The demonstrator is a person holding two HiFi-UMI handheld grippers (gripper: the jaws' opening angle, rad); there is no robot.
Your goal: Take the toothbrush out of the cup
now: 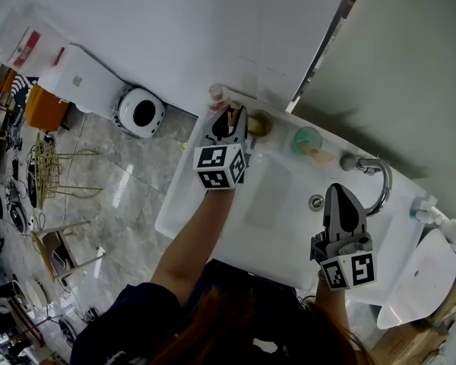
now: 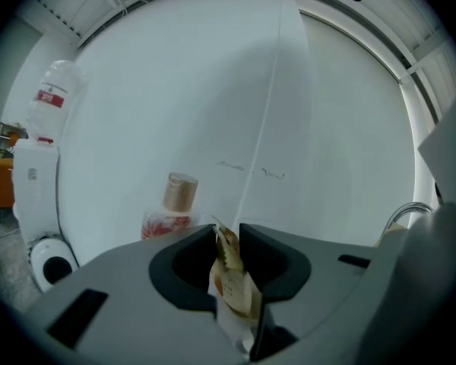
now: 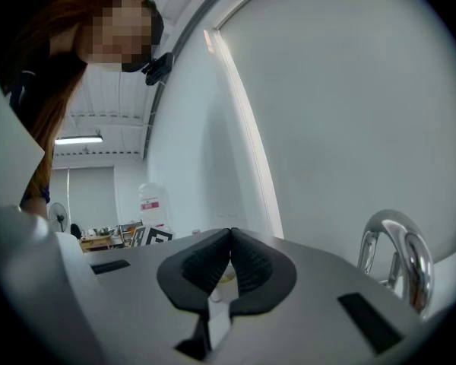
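Toothbrush [image 2: 232, 280], long axis near upright, clamped between left gripper [image 2: 228, 231] fingers [image 2: 267, 253]; right gripper [image 3: 229, 238] fingers together.

**A bathroom corner inside a cluttered workshop hall**

A white sink [image 1: 270, 192] carries a chrome tap [image 1: 380, 179] at its back. On the ledge behind the basin stand a toiletry bottle [image 1: 216, 93] and a green cup [image 1: 307, 140], against plain white wall panels [image 1: 213, 21]: bathroom fittings. Left of the sink (beyond its rim), the grey stone floor [image 1: 129, 173] holds a water dispenser [image 1: 80, 82] and wire racks [image 1: 49, 166].
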